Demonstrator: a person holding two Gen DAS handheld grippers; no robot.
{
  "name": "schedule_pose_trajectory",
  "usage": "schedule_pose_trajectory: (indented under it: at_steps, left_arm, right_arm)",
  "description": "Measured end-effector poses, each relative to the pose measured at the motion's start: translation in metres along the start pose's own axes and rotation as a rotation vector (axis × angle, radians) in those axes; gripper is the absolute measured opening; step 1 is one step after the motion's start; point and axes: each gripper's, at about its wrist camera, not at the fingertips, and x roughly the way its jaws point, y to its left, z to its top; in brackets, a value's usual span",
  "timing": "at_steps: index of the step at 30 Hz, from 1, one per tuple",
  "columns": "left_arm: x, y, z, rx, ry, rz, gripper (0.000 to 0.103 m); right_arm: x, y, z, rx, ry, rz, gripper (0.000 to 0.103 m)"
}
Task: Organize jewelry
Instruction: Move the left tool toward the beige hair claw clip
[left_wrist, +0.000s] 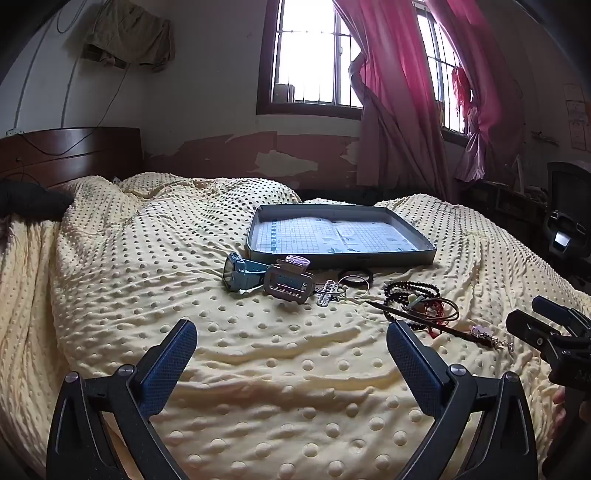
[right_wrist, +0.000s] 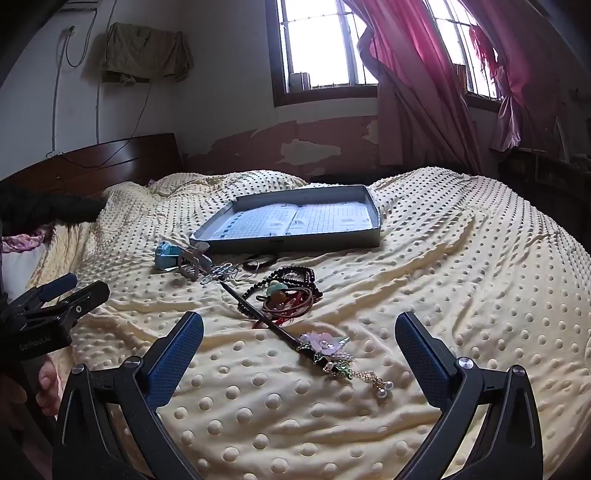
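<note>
Right wrist view: the right tool (right_wrist: 299, 332) hangs spread and empty, the dark wooden hairpin with a pink flower (right_wrist: 280, 328) just ahead between its fingers. The left tool (left_wrist: 291, 343) is spread too (nothing held). Sorting seems unstarted; next, likely pinch the hairpin and carry it to the shallow grey tray (right_wrist: 373, 236) beyond.

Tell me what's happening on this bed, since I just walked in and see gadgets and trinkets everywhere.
A person holds a two-finger gripper in each hand above a yellow dotted blanket, set to sort jewelry. Both the left gripper and right gripper have their jaws open and hold nothing. A blue watch, hair claw, dark bead strand and flowered hair stick lie loose on the blanket. The grey tray beyond them holds only a gridded paper liner.
</note>
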Motion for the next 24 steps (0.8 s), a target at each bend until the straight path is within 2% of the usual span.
schedule_pose_trajectory:
  at_steps: [24]
  left_arm:
    - [0.0001,-0.0001,0.0,0.003,0.002,0.001,0.103]
  right_arm:
    - [0.0018,-0.0018,-0.0006,0.011,0.005,0.003,0.102]
